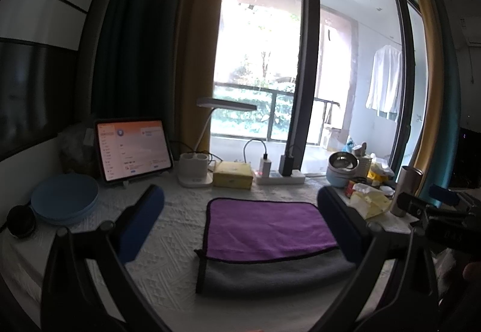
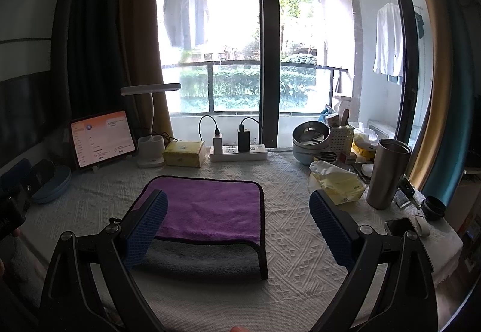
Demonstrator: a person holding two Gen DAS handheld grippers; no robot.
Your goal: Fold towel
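Towel (image 1: 267, 229): lies flat on the worktop (image 1: 168, 247), folded over itself; purple face up on the far part, grey face exposed in a band along the near edge; dark piping runs around the border.
Towel position: centre of the worktop, in front of the power strip (image 1: 279, 177) and the yellow box (image 1: 233, 175).
Left gripper (image 1: 240, 220): jaws wide open, holding nothing; above the worktop, with most of the towel seen between the blue pads; whether the right pad touches the towel's right edge cannot be told.
Right gripper (image 2: 239, 229): jaws wide open, holding nothing; the left pad stands over the towel's left part, the right pad over bare cloth to the right of the towel (image 2: 210, 211).
Worktop cover: white cloth with a woven diamond pattern.
Rear row: tablet (image 1: 132, 147) propped upright with its screen lit, white desk lamp (image 1: 207, 127), yellow box, power strip with two chargers plugged in.
Left side: blue plates (image 1: 64, 199) stacked, a black round object (image 1: 21, 220) just beside them.
Right side: steel tumbler (image 2: 389, 172) upright, yellow tissue pack (image 2: 336, 181) near it, stacked bowls (image 2: 311, 139), white basket (image 2: 341, 136).
Background: window with dark frame, curtains, balcony with hanging shirts.
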